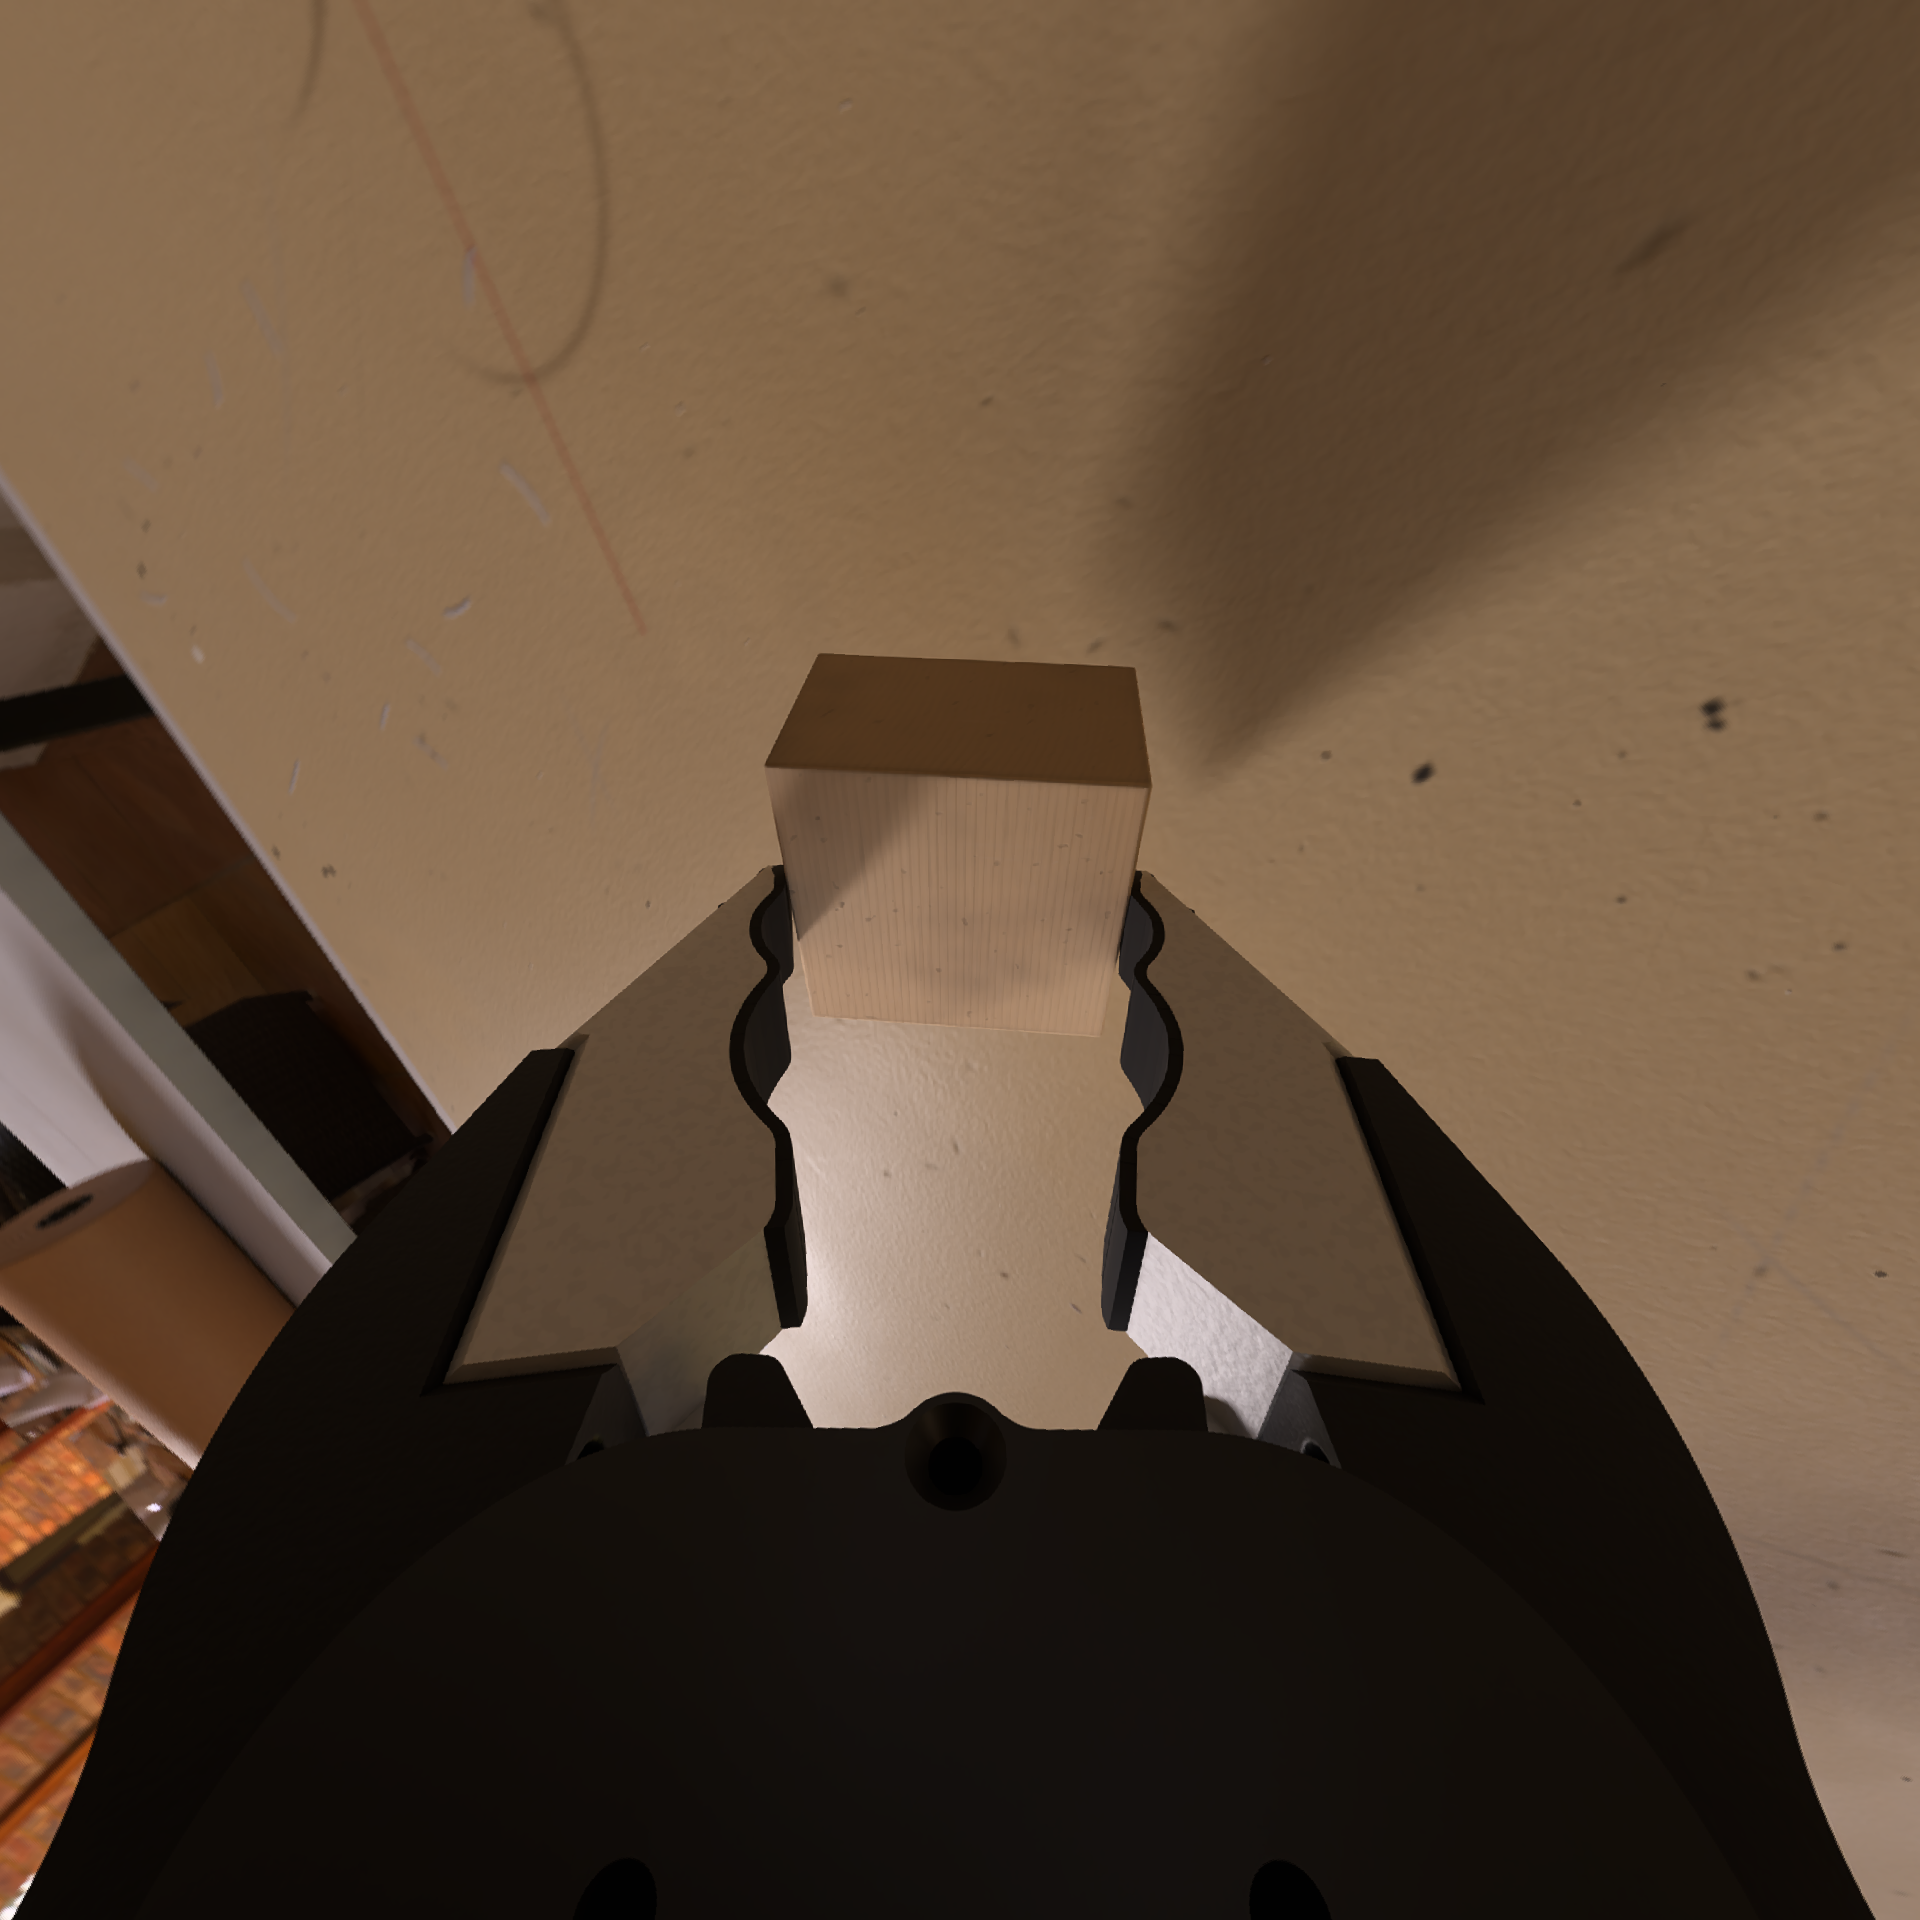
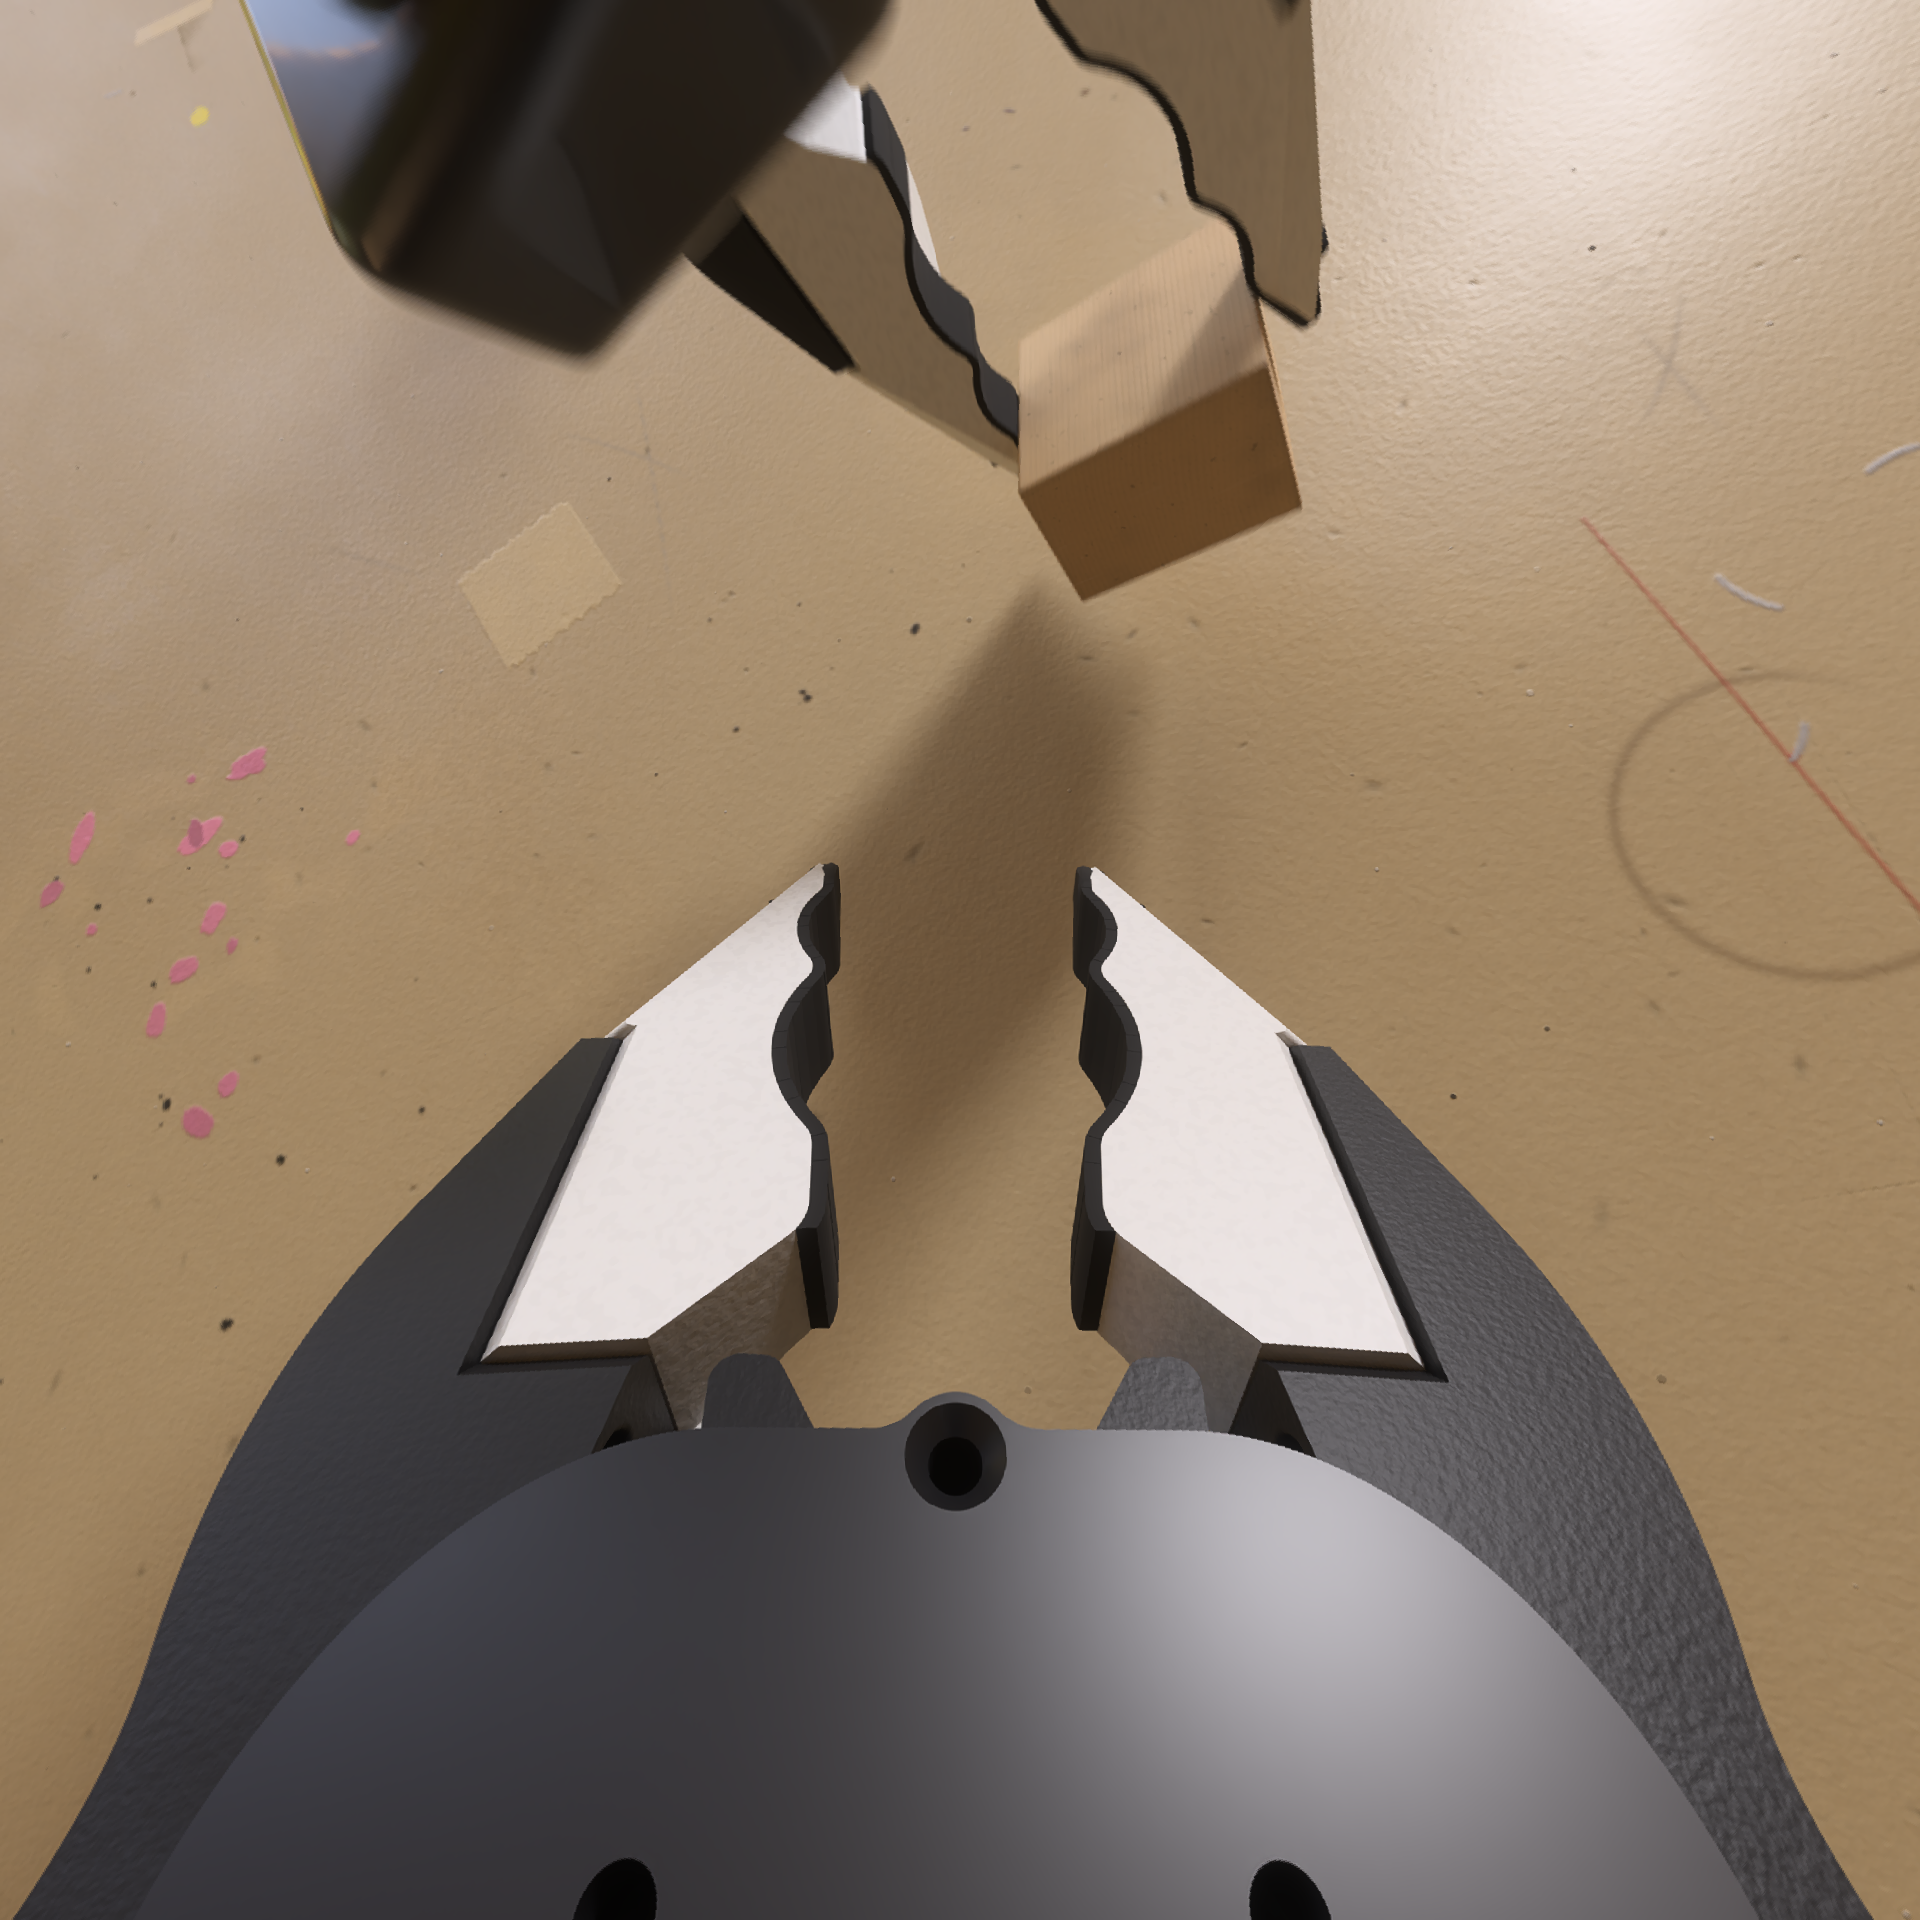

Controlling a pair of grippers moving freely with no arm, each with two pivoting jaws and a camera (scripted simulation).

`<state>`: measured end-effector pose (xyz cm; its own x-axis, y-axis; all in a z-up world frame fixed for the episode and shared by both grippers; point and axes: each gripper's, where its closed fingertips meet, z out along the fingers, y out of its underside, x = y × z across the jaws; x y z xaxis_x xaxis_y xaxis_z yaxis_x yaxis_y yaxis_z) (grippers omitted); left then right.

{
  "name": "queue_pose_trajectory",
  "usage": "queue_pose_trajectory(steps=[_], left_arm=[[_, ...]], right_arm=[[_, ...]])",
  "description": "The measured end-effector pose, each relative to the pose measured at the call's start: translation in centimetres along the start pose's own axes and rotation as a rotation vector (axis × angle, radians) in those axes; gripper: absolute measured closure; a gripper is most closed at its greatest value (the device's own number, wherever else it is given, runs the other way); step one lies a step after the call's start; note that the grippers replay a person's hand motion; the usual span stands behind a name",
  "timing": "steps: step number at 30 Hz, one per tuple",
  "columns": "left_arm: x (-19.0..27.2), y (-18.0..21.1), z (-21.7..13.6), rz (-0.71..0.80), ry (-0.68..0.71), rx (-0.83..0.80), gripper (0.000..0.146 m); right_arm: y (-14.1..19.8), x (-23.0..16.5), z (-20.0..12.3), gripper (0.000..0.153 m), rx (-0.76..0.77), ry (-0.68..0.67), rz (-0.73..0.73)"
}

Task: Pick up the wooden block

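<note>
The wooden block [image 1: 956, 883] is a pale cube with fine grain lines. My left gripper [image 1: 956, 914] is shut on it, its fingertips pressing the block's two sides, and holds it above the tan table. In the right wrist view the block [image 2: 1153, 416] hangs clear of the table with its shadow below, gripped by the left gripper [image 2: 1143, 364] reaching in from the top. My right gripper [image 2: 956, 894] is open and empty, low over the table, nearer than the block.
The tan table top [image 2: 416, 416] carries pink paint spots [image 2: 197, 842], a pale square patch [image 2: 540, 582], a thin red line and a ring mark [image 2: 1766, 821]. In the left wrist view the table's edge [image 1: 208, 831] runs at the left, with shelves and boxes beyond it.
</note>
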<state>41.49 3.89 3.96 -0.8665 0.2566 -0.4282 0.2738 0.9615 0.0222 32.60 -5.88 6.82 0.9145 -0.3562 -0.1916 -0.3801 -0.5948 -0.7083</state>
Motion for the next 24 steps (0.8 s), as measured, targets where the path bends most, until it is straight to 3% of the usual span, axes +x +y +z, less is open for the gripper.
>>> queue_pose_trajectory(steps=[6,12,19,24], left_arm=[[-1.8,3.9,-4.3,-0.185,-0.075,0.043,0.082],[-0.8,12.4,-9.9,-0.419,-0.166,0.018,0.082],[5.9,25.1,-14.2,-0.729,-0.155,-0.143,0.082],[12.7,30.1,-12.7,-0.846,0.009,-0.271,0.082]], right_arm=[[0.0,0.6,-0.2,0.107,0.015,0.001,0.014],[-0.1,0.9,0.2,0.106,0.009,0.0,0.004],[-0.2,0.9,1.0,0.105,0.002,-0.021,-0.002],[-0.3,0.6,1.7,0.105,-0.006,-0.039,-0.007]])
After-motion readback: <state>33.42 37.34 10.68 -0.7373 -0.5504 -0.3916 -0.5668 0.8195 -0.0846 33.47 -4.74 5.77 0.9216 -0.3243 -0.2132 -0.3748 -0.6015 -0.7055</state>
